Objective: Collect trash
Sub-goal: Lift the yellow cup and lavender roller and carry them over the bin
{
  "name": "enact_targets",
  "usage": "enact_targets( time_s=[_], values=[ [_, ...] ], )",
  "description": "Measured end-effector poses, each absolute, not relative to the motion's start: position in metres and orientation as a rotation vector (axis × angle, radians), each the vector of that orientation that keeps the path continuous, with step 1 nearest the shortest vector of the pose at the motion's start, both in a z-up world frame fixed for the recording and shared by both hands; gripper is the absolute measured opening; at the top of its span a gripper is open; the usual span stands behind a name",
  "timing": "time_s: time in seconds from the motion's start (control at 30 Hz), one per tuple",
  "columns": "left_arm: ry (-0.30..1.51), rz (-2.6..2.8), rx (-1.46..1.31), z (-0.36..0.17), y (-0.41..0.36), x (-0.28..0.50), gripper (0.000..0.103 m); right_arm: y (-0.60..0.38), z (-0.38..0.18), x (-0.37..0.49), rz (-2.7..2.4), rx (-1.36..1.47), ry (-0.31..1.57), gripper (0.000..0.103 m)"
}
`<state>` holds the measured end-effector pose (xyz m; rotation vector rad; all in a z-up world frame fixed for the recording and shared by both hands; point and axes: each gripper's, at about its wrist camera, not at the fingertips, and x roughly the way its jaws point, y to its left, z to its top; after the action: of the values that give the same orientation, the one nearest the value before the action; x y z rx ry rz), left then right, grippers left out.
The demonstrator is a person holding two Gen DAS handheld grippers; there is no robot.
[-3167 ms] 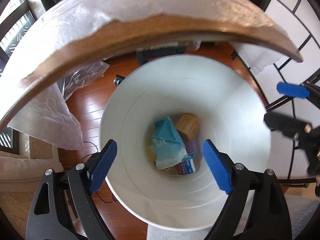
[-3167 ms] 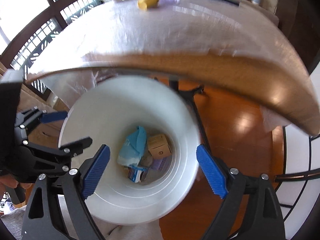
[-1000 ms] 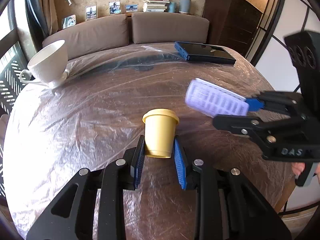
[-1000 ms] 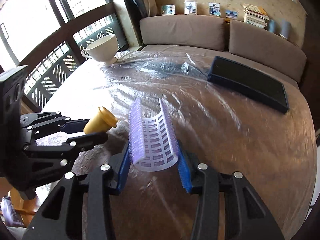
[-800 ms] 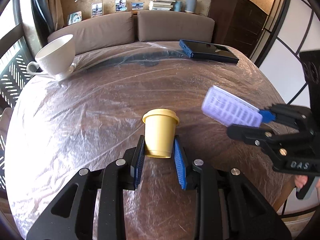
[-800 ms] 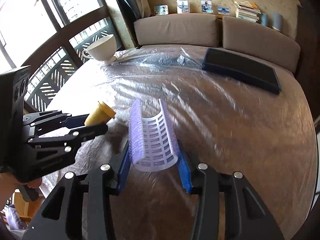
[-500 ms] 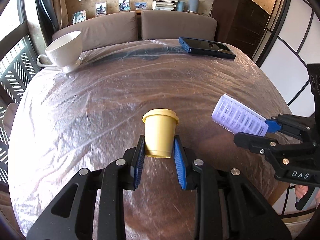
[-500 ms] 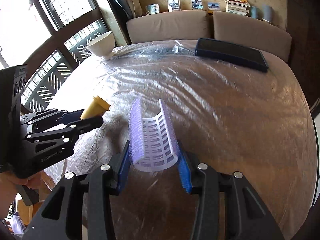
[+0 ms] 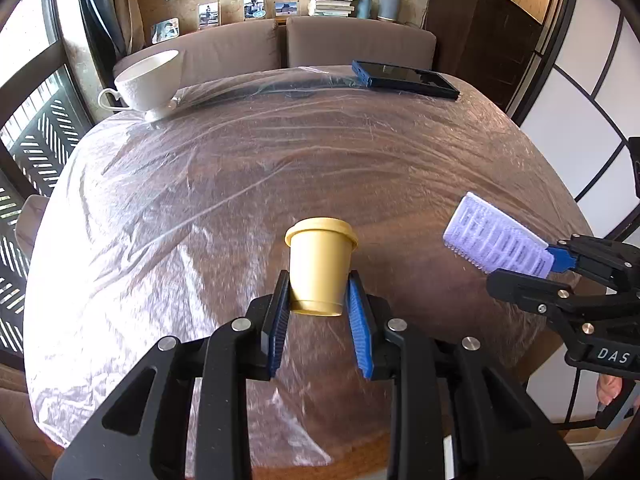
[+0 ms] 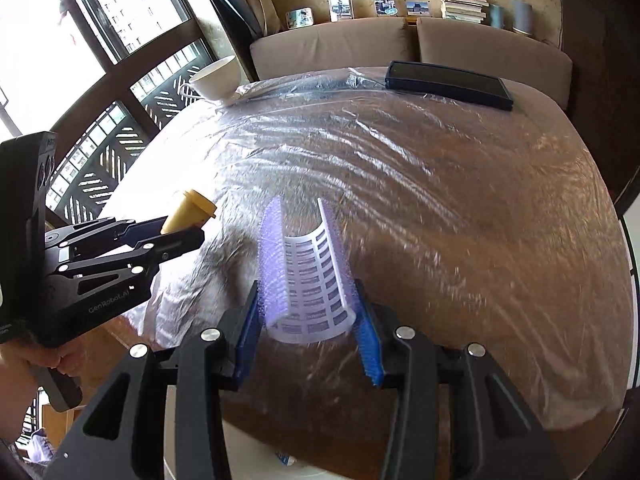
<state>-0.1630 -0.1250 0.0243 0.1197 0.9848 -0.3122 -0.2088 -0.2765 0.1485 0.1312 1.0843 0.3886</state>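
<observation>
My left gripper point(image 9: 320, 300) is shut on a small yellow paper cup point(image 9: 320, 264), held upright above the plastic-covered round table point(image 9: 240, 168). The same yellow cup point(image 10: 190, 212) shows at the left of the right wrist view, in the left gripper point(image 10: 176, 230). My right gripper point(image 10: 308, 320) is shut on a curved lilac bristled plastic piece point(image 10: 308, 276), squeezed between the blue pads. That lilac piece point(image 9: 496, 242) appears at the right of the left wrist view, sticking out of the right gripper point(image 9: 556, 260). Both grippers hang over the table's near edge.
A white teacup point(image 9: 148, 80) stands at the table's far left and a dark blue flat case point(image 9: 404, 80) at the far right. A brown sofa point(image 9: 360, 46) lies behind, a window with railing point(image 10: 100, 80) to the left. A white rim point(image 10: 304, 472) shows below the table edge.
Both grippers have drawn back toward the table's near edge with their items still gripped; the teacup and case look farther away. The lilac piece has slid lower and to the right in the left wrist view.
</observation>
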Motion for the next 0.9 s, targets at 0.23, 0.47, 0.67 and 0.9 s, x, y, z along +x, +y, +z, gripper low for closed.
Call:
enact_targets(
  time_s=[0.23,0.47,0.67,0.9],
  values=[
    [0.987,-0.318,0.14,0.024,-0.126,-0.188,0.03,-0.275,0.155,-0.235,0.4,0.123,1.082,0.042],
    [0.989,-0.325,0.16,0.026,-0.126,-0.213,0.03,-0.272,0.16,-0.259,0.415,0.112,1.079,0.042],
    [0.983,-0.33,0.197,0.026,-0.132,-0.234,0.03,-0.27,0.164,-0.278,0.427,0.082,1.079,0.042],
    [0.981,-0.337,0.241,0.025,-0.139,-0.258,0.03,-0.27,0.167,-0.295,0.44,0.065,1.083,0.042]
  ],
)
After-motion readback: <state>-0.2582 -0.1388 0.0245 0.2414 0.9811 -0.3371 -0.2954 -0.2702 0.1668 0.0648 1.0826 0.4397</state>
